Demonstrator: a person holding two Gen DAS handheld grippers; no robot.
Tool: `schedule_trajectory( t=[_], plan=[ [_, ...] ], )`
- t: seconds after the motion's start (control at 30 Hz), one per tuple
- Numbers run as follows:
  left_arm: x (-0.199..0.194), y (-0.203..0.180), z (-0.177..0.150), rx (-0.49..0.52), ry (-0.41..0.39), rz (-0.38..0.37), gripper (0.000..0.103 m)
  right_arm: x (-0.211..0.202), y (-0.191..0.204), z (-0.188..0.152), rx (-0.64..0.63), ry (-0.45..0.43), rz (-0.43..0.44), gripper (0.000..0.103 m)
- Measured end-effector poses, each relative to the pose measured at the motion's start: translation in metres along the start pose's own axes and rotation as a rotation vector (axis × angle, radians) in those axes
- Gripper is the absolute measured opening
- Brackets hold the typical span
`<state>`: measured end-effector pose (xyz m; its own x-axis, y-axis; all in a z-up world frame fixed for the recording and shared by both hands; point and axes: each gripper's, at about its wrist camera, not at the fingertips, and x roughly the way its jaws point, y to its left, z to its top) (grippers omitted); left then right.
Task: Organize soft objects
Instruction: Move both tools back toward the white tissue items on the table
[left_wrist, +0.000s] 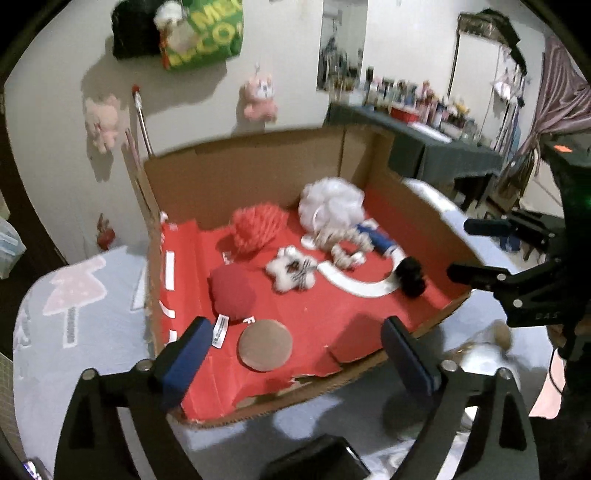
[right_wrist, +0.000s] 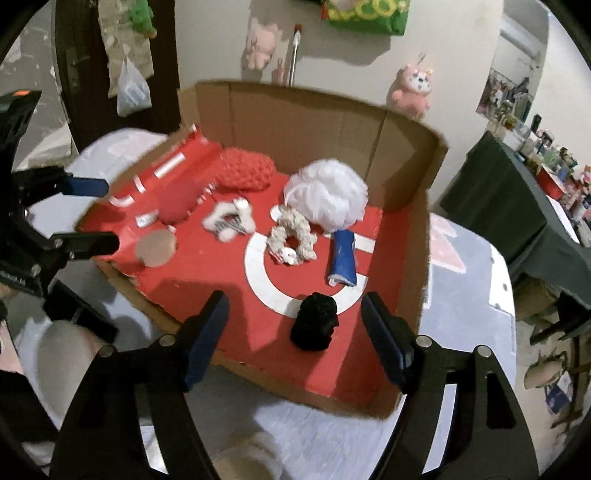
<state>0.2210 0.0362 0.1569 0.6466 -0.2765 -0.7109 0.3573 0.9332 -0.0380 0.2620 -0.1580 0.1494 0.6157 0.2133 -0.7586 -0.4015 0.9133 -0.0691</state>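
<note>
A cardboard box (left_wrist: 240, 173) (right_wrist: 314, 118) with a red floor lies on the bed. In it lie a white mesh pouf (left_wrist: 330, 201) (right_wrist: 327, 194), a red knitted piece (left_wrist: 256, 227) (right_wrist: 245, 170), a dark red cushion (left_wrist: 232, 293) (right_wrist: 179, 205), a white furry toy (left_wrist: 291, 273) (right_wrist: 231, 218), a cream rope ring (left_wrist: 343, 245) (right_wrist: 293, 236), a blue roll (left_wrist: 380, 238) (right_wrist: 343, 258), a black fuzzy lump (left_wrist: 410, 277) (right_wrist: 314, 321) and a tan round pad (left_wrist: 264, 345) (right_wrist: 155, 247). My left gripper (left_wrist: 291, 362) is open and empty over the box's near edge. My right gripper (right_wrist: 295, 336) is open around the black lump without touching it.
The box sits on a pale blue bedspread (left_wrist: 74, 314) (right_wrist: 469, 295). A light plush item (left_wrist: 480, 354) (right_wrist: 66, 354) lies on the bed outside the box. A dark-clothed table with bottles (left_wrist: 424, 122) (right_wrist: 524, 192) stands to the right. Pink plush toys (left_wrist: 258, 96) hang on the wall.
</note>
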Motion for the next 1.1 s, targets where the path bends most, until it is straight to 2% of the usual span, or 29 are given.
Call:
schedule_trajectory(
  t=[0.17,0.3,0.43,0.53,0.73,1.1],
  plan=[
    [-0.04,-0.018,-0.011,-0.007,-0.114,0.02,0.102,-0.039,0.004,-0.01,0.042,-0.086,0.014,0.078],
    [-0.069,-0.033,-0.024,-0.01,-0.21,0.044,0.103,-0.073,0.01,-0.023,0.068,-0.166,0.006,0.079],
    [-0.09,-0.047,-0.04,-0.009,-0.279,0.061,0.103,-0.102,0.019,-0.04,0.087,-0.236,-0.009,0.087],
    [-0.099,-0.057,-0.055,-0.013,-0.312,0.071,0.103,-0.116,0.026,-0.054,0.094,-0.28,-0.037,0.088],
    [-0.098,-0.068,-0.086,-0.05,-0.305,0.038,0.103,-0.125,0.039,-0.087,0.131,-0.31,-0.042,0.089],
    [-0.073,-0.074,-0.131,-0.105,-0.261,0.069,0.103,-0.109,0.054,-0.136,0.202,-0.302,-0.041,0.089]
  ],
)
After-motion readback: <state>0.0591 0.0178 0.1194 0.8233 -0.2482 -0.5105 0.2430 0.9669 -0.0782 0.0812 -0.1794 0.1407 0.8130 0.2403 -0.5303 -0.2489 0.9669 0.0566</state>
